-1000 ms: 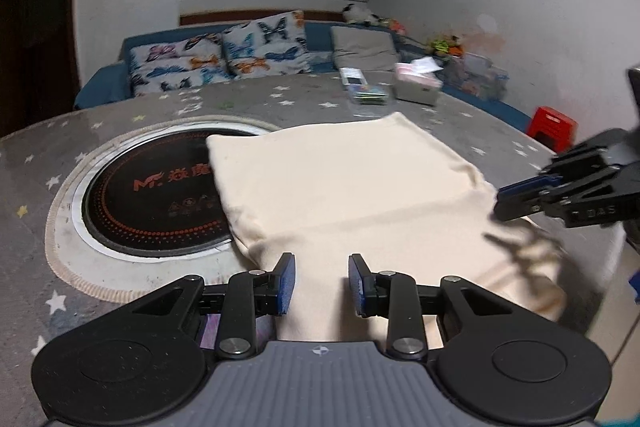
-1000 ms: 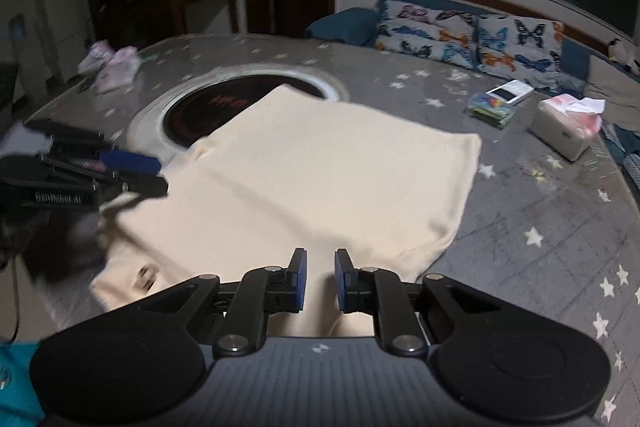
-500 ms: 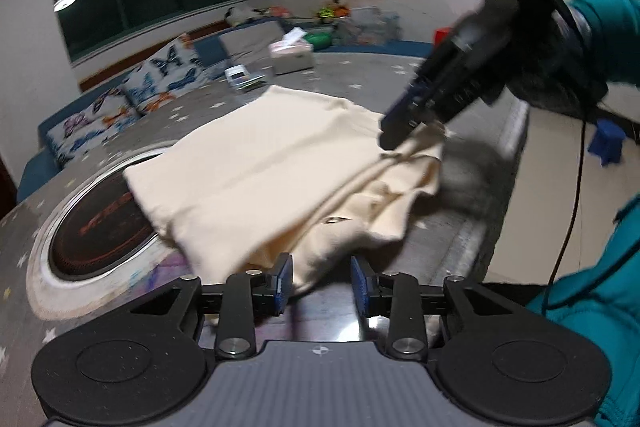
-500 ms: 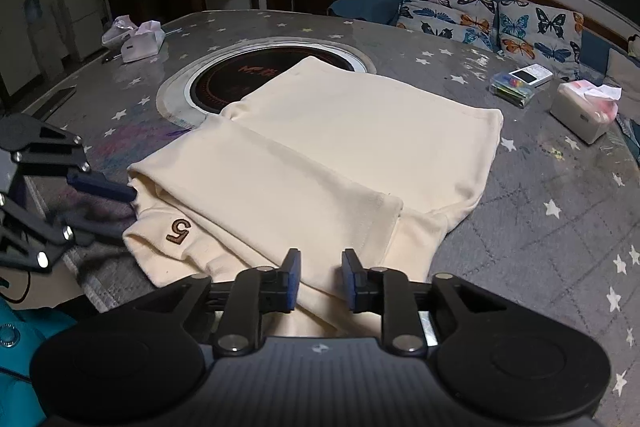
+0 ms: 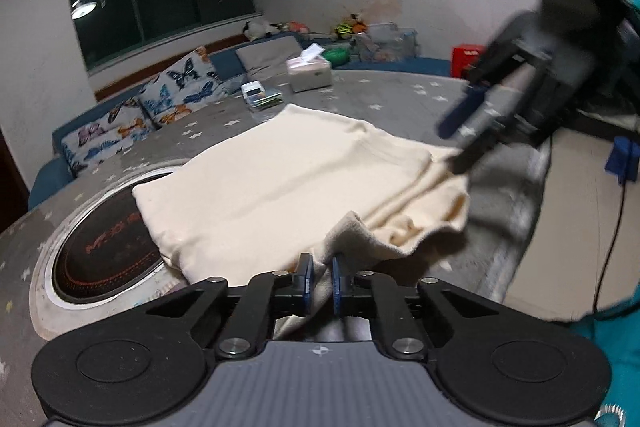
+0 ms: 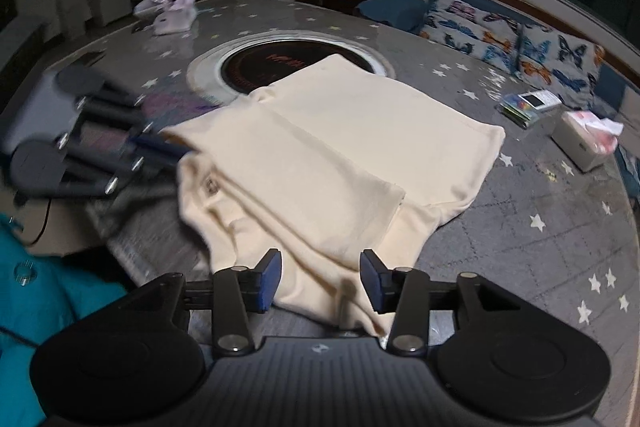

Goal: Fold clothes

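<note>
You're partway there: the cream garment (image 6: 336, 155) lies on the star-patterned table (image 6: 540, 247), already folded over once. Your left gripper (image 5: 319, 277) has just pinched its near corner; the right gripper (image 6: 320, 277) has just been opening, straddling the hem without gripping. More folds left, I'd guess.

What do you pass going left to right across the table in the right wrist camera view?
Left hand-held gripper → black round cooktop → cream garment → stack of cards → tissue box.
</note>
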Demonstrator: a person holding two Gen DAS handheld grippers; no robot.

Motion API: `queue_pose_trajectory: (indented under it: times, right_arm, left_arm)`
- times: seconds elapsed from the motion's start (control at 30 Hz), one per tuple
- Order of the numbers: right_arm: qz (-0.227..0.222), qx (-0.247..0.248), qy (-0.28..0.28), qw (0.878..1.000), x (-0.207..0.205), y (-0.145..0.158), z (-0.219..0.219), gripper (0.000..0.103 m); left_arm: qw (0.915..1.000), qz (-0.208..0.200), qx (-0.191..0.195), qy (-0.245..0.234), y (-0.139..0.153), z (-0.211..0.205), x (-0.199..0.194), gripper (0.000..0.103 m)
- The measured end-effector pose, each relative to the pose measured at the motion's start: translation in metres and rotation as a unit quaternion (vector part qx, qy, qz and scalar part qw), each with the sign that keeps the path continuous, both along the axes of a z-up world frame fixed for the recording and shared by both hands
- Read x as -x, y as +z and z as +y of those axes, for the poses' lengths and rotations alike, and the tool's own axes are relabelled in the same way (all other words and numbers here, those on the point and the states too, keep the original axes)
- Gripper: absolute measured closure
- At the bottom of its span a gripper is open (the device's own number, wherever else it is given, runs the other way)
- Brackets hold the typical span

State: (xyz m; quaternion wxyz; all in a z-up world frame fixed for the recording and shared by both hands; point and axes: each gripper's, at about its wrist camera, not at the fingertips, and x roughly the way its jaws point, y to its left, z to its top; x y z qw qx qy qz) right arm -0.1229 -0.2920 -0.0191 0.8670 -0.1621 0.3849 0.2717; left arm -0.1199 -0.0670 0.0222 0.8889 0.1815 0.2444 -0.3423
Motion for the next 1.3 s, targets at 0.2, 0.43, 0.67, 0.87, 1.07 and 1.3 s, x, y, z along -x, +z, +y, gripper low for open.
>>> queue_pose_trajectory:
  times: [0.2, 0.43, 0.67, 0.87, 1.07, 1.3]
  right_arm:
    - [-0.008, 0.027, 0.047, 0.998, 0.012, -0.006, 0.008, 0.042]
    - [-0.058, 0.049, 0.066, 0.995, 0.003, -0.026, 0.025, 0.047]
    - [-0.031, 0.008, 0.044, 0.999, -0.019, -0.027, 0.023, 0.086]
    - [-0.014, -0.029, 0.018, 0.999, -0.032, -0.014, 0.016, 0.091]
    - [-0.021, -0.046, 0.004, 0.999, -0.038, -0.004, 0.014, 0.091]
    - [-0.024, -0.048, 0.001, 0.999, -0.036, -0.004, 0.013, 0.092]
  left_arm:
    - [0.9984, 0.024, 0.042, 0.029, 0.016, 0.002, -0.026, 0.094]
    - [0.9974, 0.042, 0.045, 0.038, 0.014, -0.006, -0.047, 0.094]
    - [0.9982, 0.028, 0.032, 0.042, 0.013, 0.002, -0.031, 0.088]
    - [0.999, -0.015, -0.002, 0.042, 0.011, 0.012, -0.002, 0.064]
    - [0.9969, -0.047, -0.038, 0.05, 0.001, 0.017, 0.01, 0.062]
    - [0.992, -0.088, -0.079, 0.046, -0.011, 0.014, 0.007, 0.051]
